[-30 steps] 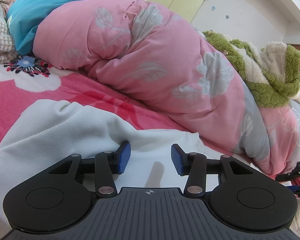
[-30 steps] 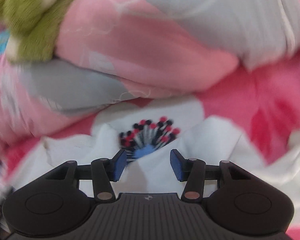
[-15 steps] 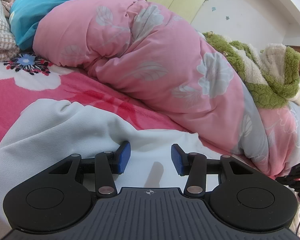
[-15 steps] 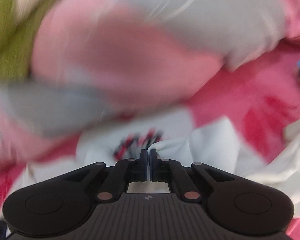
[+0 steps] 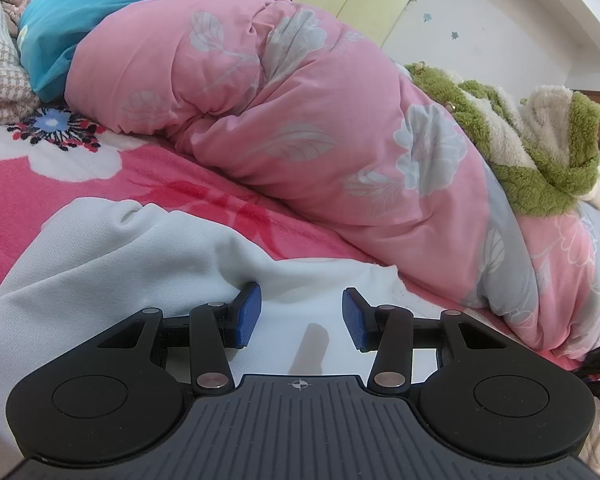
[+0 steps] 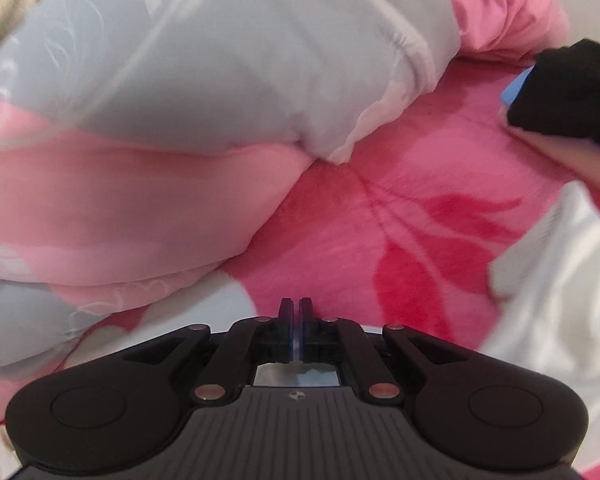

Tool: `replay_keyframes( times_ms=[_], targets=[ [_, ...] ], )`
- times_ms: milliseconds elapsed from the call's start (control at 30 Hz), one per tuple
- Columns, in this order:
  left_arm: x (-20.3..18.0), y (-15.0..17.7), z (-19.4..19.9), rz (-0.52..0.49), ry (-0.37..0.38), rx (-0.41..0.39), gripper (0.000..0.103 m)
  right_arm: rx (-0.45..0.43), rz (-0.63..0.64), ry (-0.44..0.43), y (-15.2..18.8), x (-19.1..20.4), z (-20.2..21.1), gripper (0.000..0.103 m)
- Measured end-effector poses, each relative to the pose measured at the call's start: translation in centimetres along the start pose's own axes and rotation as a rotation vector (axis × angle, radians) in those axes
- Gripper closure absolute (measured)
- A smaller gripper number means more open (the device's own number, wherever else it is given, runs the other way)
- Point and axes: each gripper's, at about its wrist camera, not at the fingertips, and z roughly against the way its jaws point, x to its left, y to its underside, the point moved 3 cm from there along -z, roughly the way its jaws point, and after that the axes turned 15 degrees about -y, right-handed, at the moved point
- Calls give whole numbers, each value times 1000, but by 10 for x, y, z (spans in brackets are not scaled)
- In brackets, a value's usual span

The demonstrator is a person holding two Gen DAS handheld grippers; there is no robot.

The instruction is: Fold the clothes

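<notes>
A white knit garment point(image 5: 112, 264) lies crumpled on the pink flowered bedspread point(image 5: 16, 184). My left gripper point(image 5: 300, 314) hovers low over it, open, and its blue pads hold nothing. In the right wrist view my right gripper point(image 6: 296, 328) is shut, with a thin pale sliver of fabric pinched between its pads. It is raised above the bedspread point(image 6: 380, 232). More of the white garment point(image 6: 556, 280) trails off at the right edge, blurred.
A bulky pink and grey quilt point(image 5: 300, 120) runs along the far side of the bed, with a green fleece point(image 5: 540, 152) on top and a blue pillow point(image 5: 100, 4) at the left. A person's hand in a black sleeve point(image 6: 572, 88) rests at the upper right.
My right gripper closed on the white fabric and swung up and to the right, so the flower print has left its view. The left gripper stayed open and almost still.
</notes>
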Motion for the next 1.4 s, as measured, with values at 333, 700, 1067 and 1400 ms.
replay_keyframes(
  times_ms=[333,700,1067,1400],
  targets=[
    [0,-1,0,0,2,3,58,168,562,-296,28,94,-1,63],
    [1,-2,-1,2,5,6,58,420,660,-315,43,102,-65,70],
    [2,-2,-1,2,5,7,58,173,784,-154,61,121,-41,103],
    [3,-4,-1,5,8,9,58,182,572,-233,32,105,-29,71]
  ],
)
